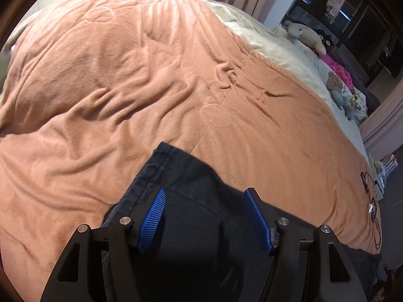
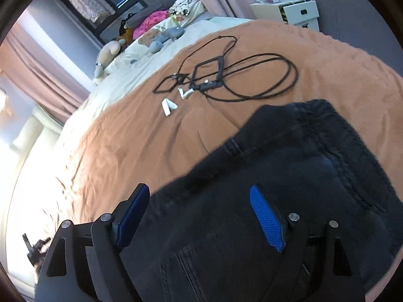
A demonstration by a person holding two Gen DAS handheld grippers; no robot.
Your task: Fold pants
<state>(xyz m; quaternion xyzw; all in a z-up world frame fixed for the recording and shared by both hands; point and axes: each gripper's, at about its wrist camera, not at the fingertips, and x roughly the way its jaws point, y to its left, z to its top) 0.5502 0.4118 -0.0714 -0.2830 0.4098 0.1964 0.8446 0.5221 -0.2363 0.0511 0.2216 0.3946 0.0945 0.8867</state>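
Note:
Dark denim pants (image 1: 186, 176) lie on an orange blanket (image 1: 126, 88) on a bed. In the left wrist view my left gripper (image 1: 205, 193) stands open just above a hemmed corner of the fabric, its blue pads (image 1: 152, 216) clear of the cloth. In the right wrist view the pants (image 2: 302, 156) show a seamed, folded upper part with a pocket near the bottom. My right gripper (image 2: 199, 196) stands open above them, the blue pads (image 2: 267, 219) wide apart with nothing pressed between them.
A black cable loop (image 2: 252, 75) with a small frame and white clips (image 2: 170, 105) lies on the blanket beyond the pants. Soft toys (image 2: 161, 37) and cushions line the far side. A white bedside cabinet (image 2: 289, 12) stands past the bed's corner.

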